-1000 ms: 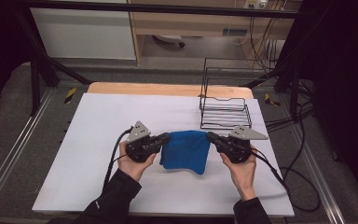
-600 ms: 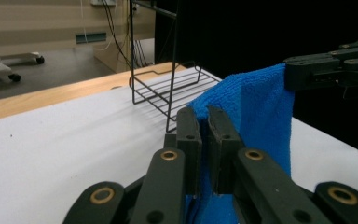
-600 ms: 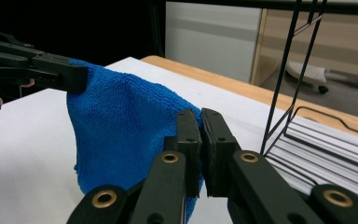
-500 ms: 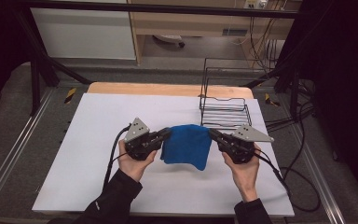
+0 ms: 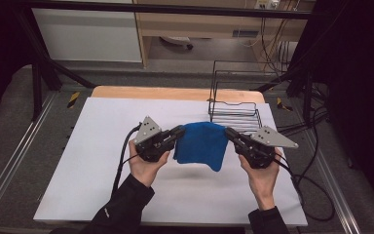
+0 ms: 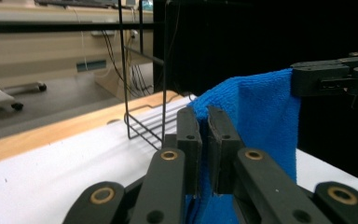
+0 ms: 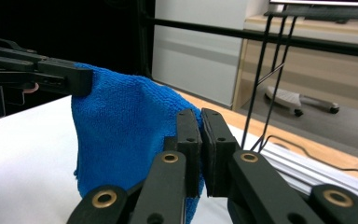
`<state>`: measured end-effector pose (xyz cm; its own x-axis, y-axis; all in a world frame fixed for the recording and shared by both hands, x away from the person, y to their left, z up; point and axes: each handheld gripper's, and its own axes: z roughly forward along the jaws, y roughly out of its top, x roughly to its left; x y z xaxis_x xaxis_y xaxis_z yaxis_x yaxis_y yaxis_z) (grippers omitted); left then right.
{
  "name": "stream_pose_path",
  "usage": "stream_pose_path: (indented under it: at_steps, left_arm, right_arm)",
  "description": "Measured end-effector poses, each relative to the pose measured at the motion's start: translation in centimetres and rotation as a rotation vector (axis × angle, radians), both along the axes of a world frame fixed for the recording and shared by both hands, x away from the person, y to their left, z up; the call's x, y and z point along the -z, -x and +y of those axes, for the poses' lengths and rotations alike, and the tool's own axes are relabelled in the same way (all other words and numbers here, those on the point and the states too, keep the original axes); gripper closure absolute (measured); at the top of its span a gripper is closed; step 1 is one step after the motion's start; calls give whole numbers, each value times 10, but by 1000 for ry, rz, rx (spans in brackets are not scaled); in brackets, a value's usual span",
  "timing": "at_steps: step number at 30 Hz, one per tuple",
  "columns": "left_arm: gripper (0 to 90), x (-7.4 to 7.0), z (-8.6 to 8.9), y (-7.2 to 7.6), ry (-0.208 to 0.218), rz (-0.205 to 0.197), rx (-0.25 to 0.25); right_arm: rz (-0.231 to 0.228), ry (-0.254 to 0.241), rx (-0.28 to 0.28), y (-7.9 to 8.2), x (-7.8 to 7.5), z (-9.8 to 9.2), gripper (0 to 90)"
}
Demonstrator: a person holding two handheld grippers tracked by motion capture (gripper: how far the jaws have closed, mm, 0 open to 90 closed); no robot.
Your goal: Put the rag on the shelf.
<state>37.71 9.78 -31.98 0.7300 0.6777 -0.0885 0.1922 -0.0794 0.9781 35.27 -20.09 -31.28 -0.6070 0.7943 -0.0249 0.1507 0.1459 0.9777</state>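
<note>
White bench (image 5: pixel 102 165) below: left tongs (image 5: pixel 179 131) and right tongs (image 5: pixel 230 133) each pinch blue cloth (image 5: pixel 202 144), hanging between them.

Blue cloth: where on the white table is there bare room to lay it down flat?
The white table is bare to the left of the left gripper, and also along the near edge between the two forearms. The blue cloth hangs between both grippers. It is crowded at the far right corner, where the wire rack stands behind the right gripper.
</note>
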Motion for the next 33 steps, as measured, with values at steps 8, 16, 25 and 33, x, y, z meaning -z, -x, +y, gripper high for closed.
stream_pose_path:
  at_steps: [8, 16, 25, 33]
  left_arm:
    - [847, -14, -6, -7, 27, -24, -2]
    - [847, -31, -15, -12, 51, -63, -2]
    - [848, -47, -28, -21, 69, -99, 0]
    - [848, -60, -42, -29, 106, -125, 11]
  right_arm:
    - [-48, -11, 32, 0, -19, -5, 872]
    - [-88, -14, 62, -3, -34, -10, 872]
    - [-135, -48, 108, -6, -48, -19, 872]
    - [-172, -65, 143, -8, -61, -29, 873]
